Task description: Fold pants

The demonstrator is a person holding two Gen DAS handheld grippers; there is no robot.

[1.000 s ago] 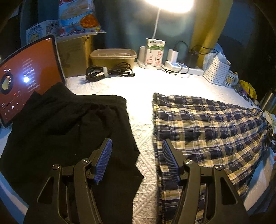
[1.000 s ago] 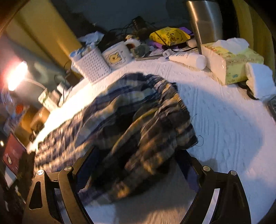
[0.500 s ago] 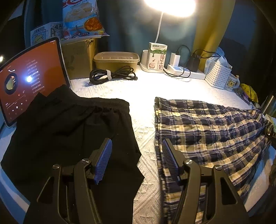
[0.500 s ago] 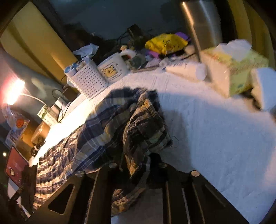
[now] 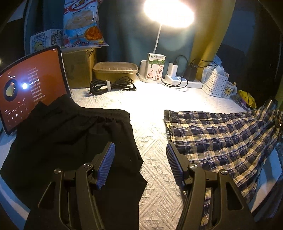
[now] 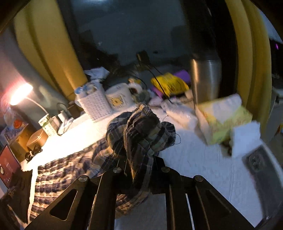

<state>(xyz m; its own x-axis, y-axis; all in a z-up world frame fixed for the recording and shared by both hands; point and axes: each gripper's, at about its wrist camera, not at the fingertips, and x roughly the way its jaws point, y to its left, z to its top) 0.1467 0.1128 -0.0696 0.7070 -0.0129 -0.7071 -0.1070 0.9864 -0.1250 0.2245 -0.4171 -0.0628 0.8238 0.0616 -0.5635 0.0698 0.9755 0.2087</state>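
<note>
The plaid pants (image 5: 221, 134) lie stretched across the white-covered desk (image 5: 152, 109), their long axis running from the waistband near the desk's middle out toward the steel flask (image 6: 205, 79) at the far end. The right tool (image 6: 139, 166) is clamped tight on a bunched handful of the leg end, and in the right wrist view that cloth (image 6: 141, 131) stands lifted off the desk in a dark knot just in front of the jaws, with the rest of the plaid trailing away toward the lamp (image 5: 168, 12). The left tool (image 5: 140, 162) hangs half-wide and empty above the bare strip of desk between the plaid pants and a black garment (image 5: 70, 138), the plaid waistband just beside its right pad (image 5: 174, 162). As I read it, the fold in hand is lengthwise: the raised leg end should travel along the pants' long axis toward the waistband, that is, away from the steel flask and toward the left tool. The right hand already owns that end; the left is the nearer one to the waistband and could pin it so the cloth does not drag. The risk is the bunched grip letting one layer slip and the hem landing crooked.
</note>
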